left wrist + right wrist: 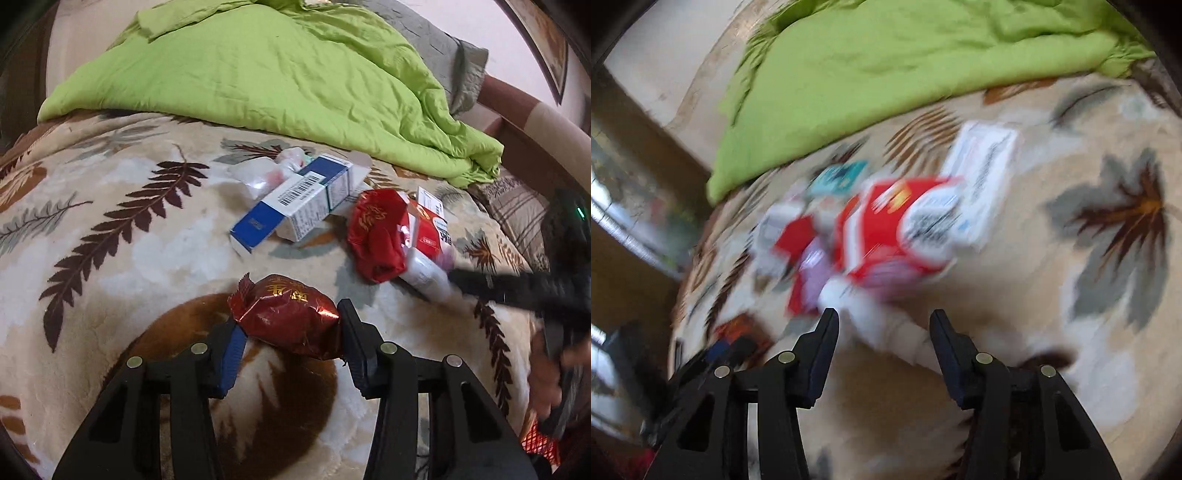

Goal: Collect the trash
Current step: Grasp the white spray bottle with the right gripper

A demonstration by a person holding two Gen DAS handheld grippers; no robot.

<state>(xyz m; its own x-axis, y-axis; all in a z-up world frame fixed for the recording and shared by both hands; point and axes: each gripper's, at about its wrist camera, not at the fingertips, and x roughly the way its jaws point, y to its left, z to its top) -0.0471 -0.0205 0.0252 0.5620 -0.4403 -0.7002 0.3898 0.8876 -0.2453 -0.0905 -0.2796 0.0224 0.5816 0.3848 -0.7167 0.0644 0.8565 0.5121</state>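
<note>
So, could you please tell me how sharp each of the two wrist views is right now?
Left wrist view: mostly sharp, barcode on the blue-and-white box crisp, only the right gripper at the edge smeared. Right wrist view: heavy motion blur over the red-and-white packet; its own fingers stay sharp.

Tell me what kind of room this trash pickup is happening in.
Most likely a bedroom: the trash lies on a bed spread with a leaf-patterned blanket, a rumpled green duvet is heaped behind it, and a padded headboard seems to curve along the right edge.
</note>
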